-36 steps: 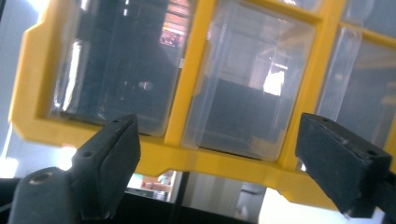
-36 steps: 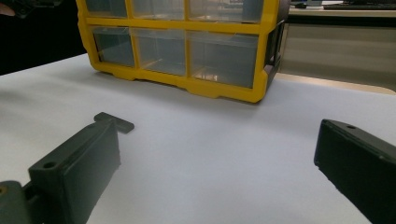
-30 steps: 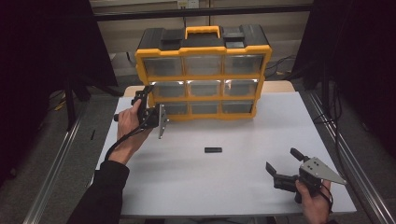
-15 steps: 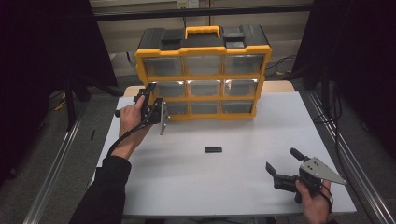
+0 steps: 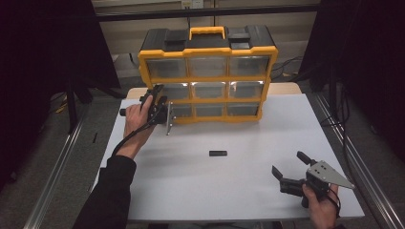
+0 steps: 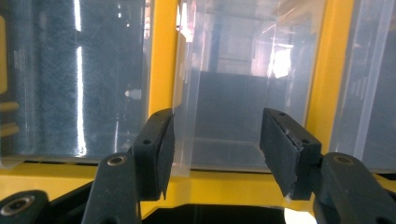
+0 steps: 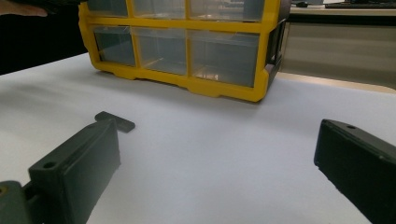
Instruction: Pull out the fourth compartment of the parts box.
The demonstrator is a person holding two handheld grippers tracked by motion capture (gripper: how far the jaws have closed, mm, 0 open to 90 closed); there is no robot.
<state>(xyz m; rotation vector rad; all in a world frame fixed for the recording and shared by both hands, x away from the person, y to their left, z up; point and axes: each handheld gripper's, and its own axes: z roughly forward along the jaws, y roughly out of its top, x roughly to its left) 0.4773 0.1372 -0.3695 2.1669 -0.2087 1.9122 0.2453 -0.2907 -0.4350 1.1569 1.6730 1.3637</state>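
left gripper (image 5: 160,106) at 10 o'clock, jaws half-open and just been closing around clear plastic drawer (image 6: 233,93) front of yellow organizer cabinet (image 5: 208,71), not clamped | right gripper (image 5: 293,174) at 4 o'clock, parked wide open and holding nothing | we reckon drawer's getting pulled

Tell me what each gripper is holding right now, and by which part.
Nothing is held. The left gripper has just been closing around a clear drawer front of the organizer, pads not yet pressing. The right gripper is open and empty.

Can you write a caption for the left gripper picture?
Left gripper closing around a clear plastic drawer in the yellow organiser.
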